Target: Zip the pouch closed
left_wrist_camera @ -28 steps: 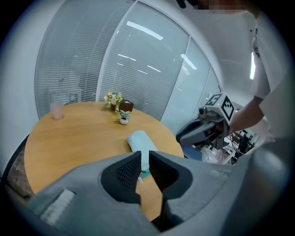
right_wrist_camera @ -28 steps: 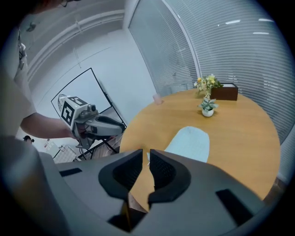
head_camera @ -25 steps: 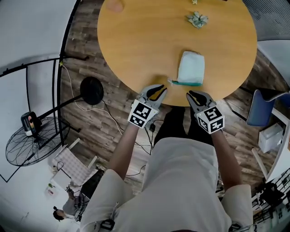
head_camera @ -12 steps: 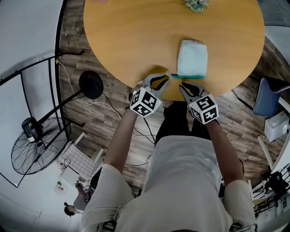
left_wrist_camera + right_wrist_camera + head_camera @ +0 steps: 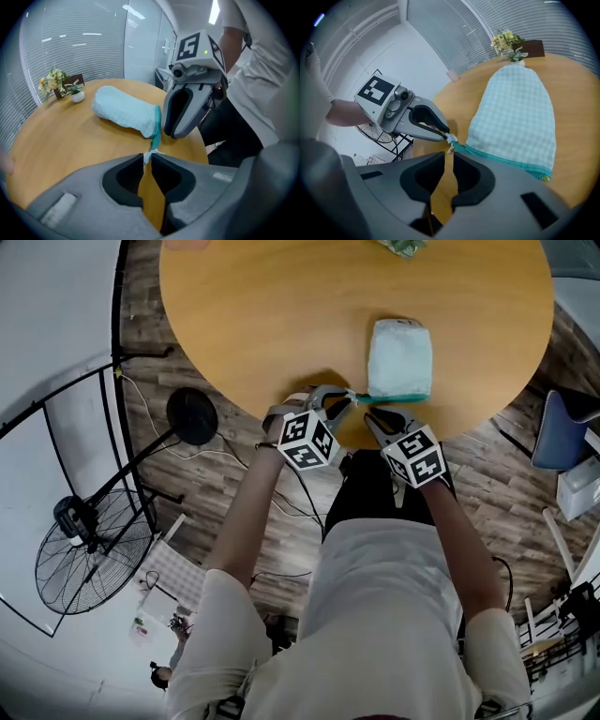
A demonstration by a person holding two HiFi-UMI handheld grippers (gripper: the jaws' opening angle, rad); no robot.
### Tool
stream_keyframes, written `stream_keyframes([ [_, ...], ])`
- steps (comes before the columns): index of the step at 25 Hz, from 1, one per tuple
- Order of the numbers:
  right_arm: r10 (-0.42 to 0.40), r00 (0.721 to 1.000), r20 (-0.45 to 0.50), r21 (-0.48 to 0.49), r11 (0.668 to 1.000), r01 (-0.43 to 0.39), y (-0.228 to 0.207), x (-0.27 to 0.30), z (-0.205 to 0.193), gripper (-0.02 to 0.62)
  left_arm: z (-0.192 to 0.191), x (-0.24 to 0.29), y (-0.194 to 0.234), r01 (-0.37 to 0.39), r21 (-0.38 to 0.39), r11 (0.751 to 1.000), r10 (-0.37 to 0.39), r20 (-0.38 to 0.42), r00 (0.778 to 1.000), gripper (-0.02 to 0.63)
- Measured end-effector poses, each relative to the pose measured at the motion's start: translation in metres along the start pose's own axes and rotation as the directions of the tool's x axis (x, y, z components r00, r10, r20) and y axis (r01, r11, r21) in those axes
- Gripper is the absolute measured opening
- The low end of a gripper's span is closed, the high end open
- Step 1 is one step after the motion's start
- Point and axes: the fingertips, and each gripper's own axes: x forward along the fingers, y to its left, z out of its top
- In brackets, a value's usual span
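Pouch tab: small white tab [image 5: 451, 138] at the zip's end, pinched in the L gripper [image 5: 147, 157] tips.
L jaws: closed onto that tab; only a thin slit shows btwn them.
R jaws: R gripper [image 5: 449, 155] drawn nearly together, thin slit, nothing in it; the tips sit just short of the tab.
Zip pull: tiny metal piece [image 5: 450, 148] hangs just below the tab; too small to read further.
Gripper pose: head view, lower centre; L points up-right, R points up-left, tips converging at the pouch's lower-left corner. Marker cubes face the cam.
Arms: both bare forearms reach up-frame from the torso, elbows slightly out, short pale sleeves.
Pouch [image 5: 400, 359]: lies flat on the table [image 5: 281, 315] near its lower rim, right of centre in head view.
Pouch look: pale mint check fabric, plump, rounded far end. Teal zip band [image 5: 506, 161] runs along the near edge, w/ a yellow speck at its far-right end.
Zip state: cannot tell how far it is closed.
Pouch contents: hidden.
Pot [image 5: 78, 96]: small white one holding a green plant, upper left of L gripper view, well apart from the pouch.
Around: wood floor, standing fan [image 5: 89, 554] lower left of head view, blue chair [image 5: 562, 427] at right edge.
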Motion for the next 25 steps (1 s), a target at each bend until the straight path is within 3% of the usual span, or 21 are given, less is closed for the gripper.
stream_keyframes([
  [3, 0.004, 1.0, -0.017, 0.013, 1.0, -0.004, -0.003, 0.007, -0.005, 0.046, -0.004, 0.005, -0.002, 0.03, 0.002, 1.0, -0.03, -0.005, 1.0, 0.042],
  [7, 0.022, 0.999, -0.035, 0.036, 0.999, -0.02, -0.006, 0.012, -0.01, 0.055, 0.003, 0.007, -0.005, 0.071, -0.061, 0.996, -0.069, 0.035, 0.997, 0.025],
  [14, 0.009, 1.0, -0.012, 0.111, 0.994, -0.008, -0.008, 0.015, -0.015, 0.063, 0.012, 0.002, -0.015, 0.133, -0.151, 0.98, -0.122, 0.084, 0.989, 0.023],
  [25, -0.053, 0.997, 0.05, 0.111, 0.993, 0.047, -0.015, 0.012, -0.01, 0.064, 0.029, -0.008, -0.02, 0.187, -0.234, 0.954, -0.151, 0.162, 0.975, 0.023],
])
